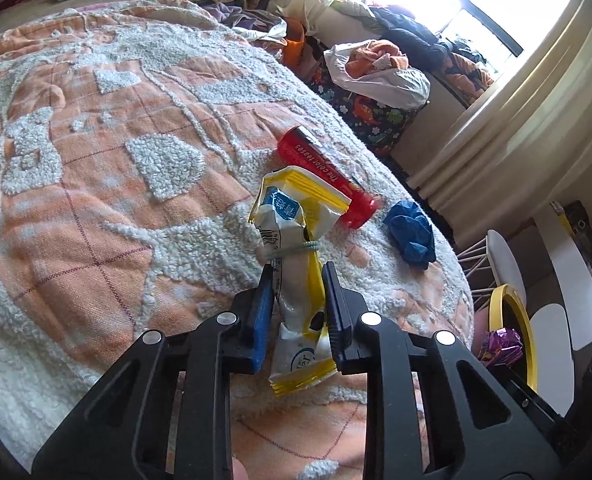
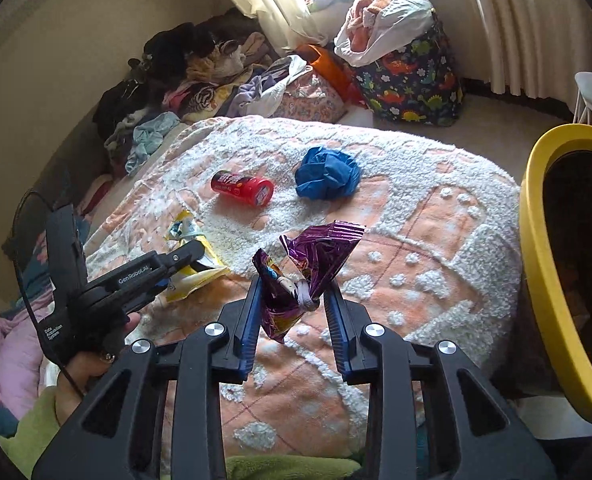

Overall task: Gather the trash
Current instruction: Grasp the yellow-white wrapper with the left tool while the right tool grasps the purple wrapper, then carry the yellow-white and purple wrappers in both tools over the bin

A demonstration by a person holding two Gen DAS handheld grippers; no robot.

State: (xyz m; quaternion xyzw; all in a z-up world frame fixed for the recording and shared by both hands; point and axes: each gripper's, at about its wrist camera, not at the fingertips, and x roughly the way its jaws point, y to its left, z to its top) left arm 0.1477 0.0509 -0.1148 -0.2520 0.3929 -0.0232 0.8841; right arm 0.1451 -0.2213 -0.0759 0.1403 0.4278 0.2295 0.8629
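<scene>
My left gripper [image 1: 299,280] is shut on a yellow and white snack wrapper [image 1: 296,208] tied with a green band, which stands up from the bedspread [image 1: 96,160]. In the right wrist view the left gripper [image 2: 192,254] pinches that wrapper [image 2: 194,276] low over the bed. My right gripper [image 2: 294,284] is shut on a crumpled purple foil wrapper [image 2: 315,252], held above the bedspread [image 2: 415,240]. A red canister [image 1: 323,176] [image 2: 242,188] and a crumpled blue wad [image 1: 411,234] [image 2: 327,178] lie further back on the bed. A yellow-rimmed bin [image 2: 535,248] [image 1: 513,304] stands at the right.
Piles of clothes [image 2: 184,80] line the wall behind the bed. A dinosaur-print bag [image 2: 411,80] stuffed with laundry stands by the curtained window [image 1: 495,8]. A white wire-legged chair [image 1: 503,256] stands beside the bin. A hand in a green sleeve [image 2: 44,420] holds the left gripper.
</scene>
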